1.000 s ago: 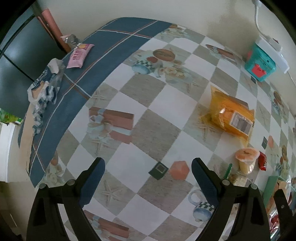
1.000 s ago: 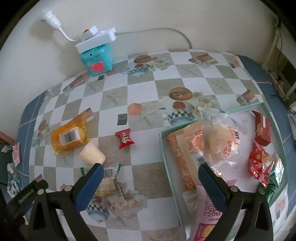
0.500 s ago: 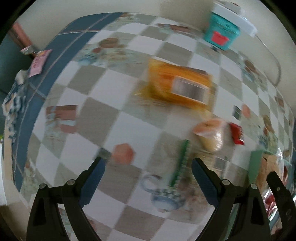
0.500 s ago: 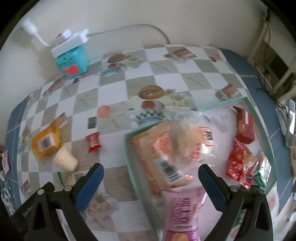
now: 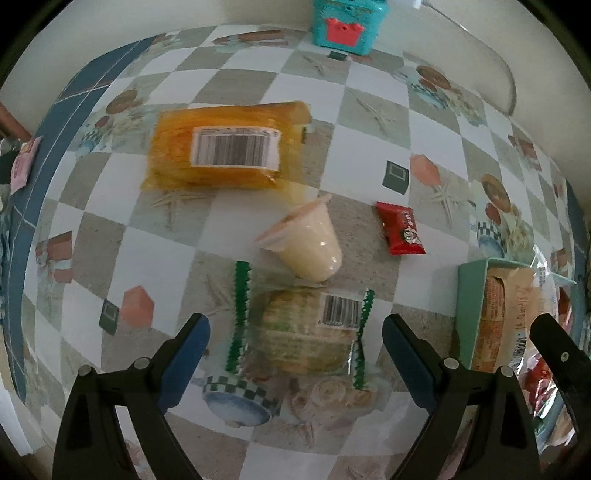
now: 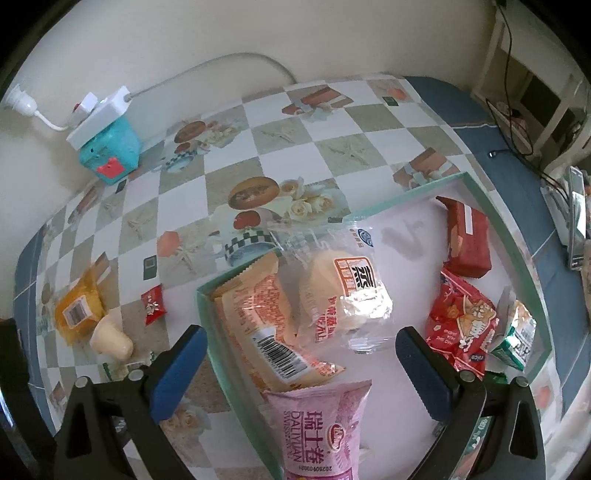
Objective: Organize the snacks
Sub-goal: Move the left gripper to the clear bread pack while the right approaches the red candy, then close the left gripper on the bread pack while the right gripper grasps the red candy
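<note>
Checkered worktop (image 5: pixel 373 92): left tongs (image 5: pixel 295 354) wide open, empty, straddling green-edged pastry pack (image 5: pixel 306 332); lower squarely, pinch mid-pack. Right tongs (image 6: pixel 301 363) open, empty.

- The left wrist view looks steeply down from close above the surface (image 5: pixel 373 99), facing the wall, its claw (image 5: pixel 295 354) low in frame.
- The right wrist view looks down from higher, over the tray (image 6: pixel 207 295) and toward the wall.
- Both show the orange pack (image 5: pixel 221 147) (image 6: pixel 75 312), cup (image 5: pixel 306 243) (image 6: pixel 110 339), red sachet (image 5: pixel 400 229) (image 6: pixel 153 304), teal box (image 5: pixel 345 22) (image 6: pixel 109 155) and the tray's corner (image 5: pixel 471 306).
</note>
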`<state>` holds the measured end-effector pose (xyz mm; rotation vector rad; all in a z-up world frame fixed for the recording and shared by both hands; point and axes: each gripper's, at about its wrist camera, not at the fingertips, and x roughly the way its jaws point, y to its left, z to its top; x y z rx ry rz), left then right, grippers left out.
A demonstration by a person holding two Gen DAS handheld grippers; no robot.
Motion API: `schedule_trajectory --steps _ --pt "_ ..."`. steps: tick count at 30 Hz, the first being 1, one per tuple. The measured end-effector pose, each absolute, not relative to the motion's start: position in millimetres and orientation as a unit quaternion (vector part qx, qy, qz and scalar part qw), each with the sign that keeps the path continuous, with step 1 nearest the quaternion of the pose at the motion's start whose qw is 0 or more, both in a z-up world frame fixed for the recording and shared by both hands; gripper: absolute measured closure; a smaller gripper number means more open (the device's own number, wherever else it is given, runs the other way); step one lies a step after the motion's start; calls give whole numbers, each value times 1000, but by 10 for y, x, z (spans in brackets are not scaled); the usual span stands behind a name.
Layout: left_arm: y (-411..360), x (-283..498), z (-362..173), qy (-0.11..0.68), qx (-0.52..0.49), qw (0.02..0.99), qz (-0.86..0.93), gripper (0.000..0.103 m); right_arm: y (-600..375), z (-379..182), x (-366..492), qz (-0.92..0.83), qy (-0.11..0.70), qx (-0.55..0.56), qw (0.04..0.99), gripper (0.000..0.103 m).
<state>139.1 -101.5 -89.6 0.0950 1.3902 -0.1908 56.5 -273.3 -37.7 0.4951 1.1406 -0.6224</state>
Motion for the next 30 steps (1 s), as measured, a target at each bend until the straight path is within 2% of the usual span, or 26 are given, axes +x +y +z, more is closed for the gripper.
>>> schedule_trajectory --steps 5,16,19,26,30 --pt "-1214 1448 -997 644 51 760 -75 8 -2729 -405 570 -284 527 228 768 0" --pt "-997 1645 -1047 652 23 756 -44 10 -2692 -416 596 -284 530 221 768 0" --pt "-974 1679 -1027 653 16 756 -43 24 -2675 -425 605 -284 531 219 768 0" --pt "-859 1769 -928 654 -1 756 -32 36 -2620 -433 635 -284 534 206 769 0" --pt "-742 1833 -867 650 -12 760 -14 38 -2544 -425 675 -279 533 194 775 0"
